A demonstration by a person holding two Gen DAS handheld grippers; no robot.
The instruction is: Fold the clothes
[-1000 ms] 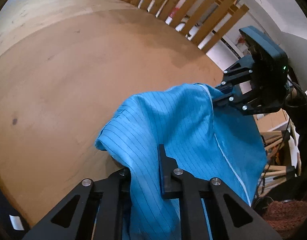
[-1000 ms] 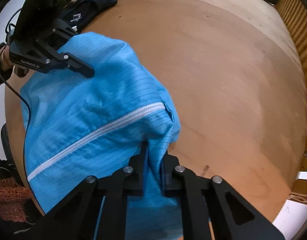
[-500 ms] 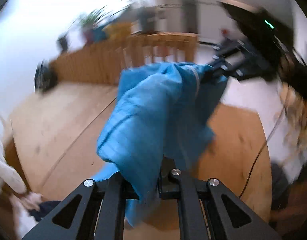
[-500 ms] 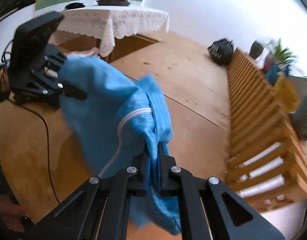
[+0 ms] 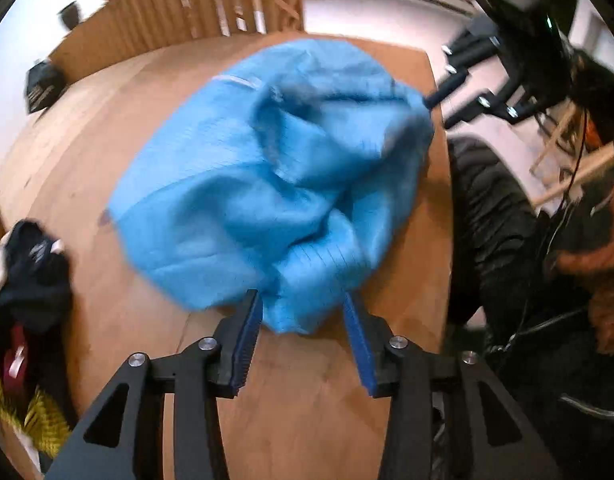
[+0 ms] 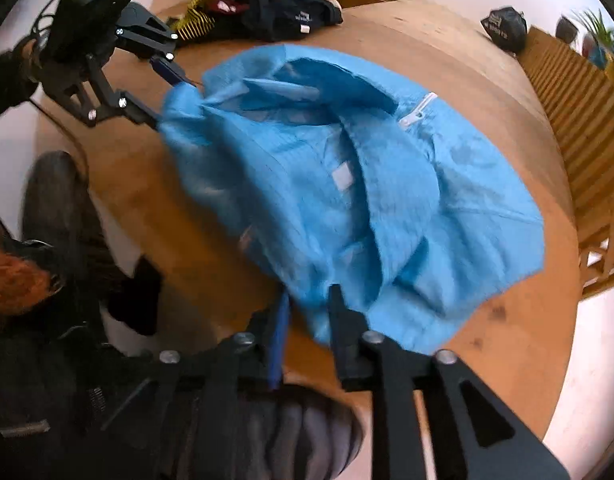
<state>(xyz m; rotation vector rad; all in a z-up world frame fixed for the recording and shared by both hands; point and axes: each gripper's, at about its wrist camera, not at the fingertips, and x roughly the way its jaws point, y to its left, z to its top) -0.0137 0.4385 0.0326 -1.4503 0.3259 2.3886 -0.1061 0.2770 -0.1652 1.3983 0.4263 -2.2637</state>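
Note:
A crumpled blue zip-up garment [image 5: 275, 168] lies in a heap on the round wooden table [image 5: 87, 140], blurred by motion. My left gripper [image 5: 303, 304] is at its near edge. The jaws are opening, and the cloth's hem sits loosely between the blue pads without being pressed. In the right wrist view the garment [image 6: 347, 184] shows its white zipper [image 6: 419, 110]. My right gripper [image 6: 309, 300] is also opening, with the cloth's edge between its fingers. Each gripper appears in the other's view: the right gripper [image 5: 437, 112] and the left gripper [image 6: 169, 100] sit at opposite corners of the cloth.
A pile of dark and yellow clothes [image 6: 275, 12] lies at the table's edge, also seen as clothes [image 5: 31, 280]. A black bag [image 6: 505, 28] rests by a wooden slatted fence [image 6: 579, 112]. A person's dark trouser leg [image 5: 491, 216] stands close beside the table.
Both grippers swung the lifted garment through the air and brought it down onto the table. Their jaws, shut on the cloth before, now stand apart.

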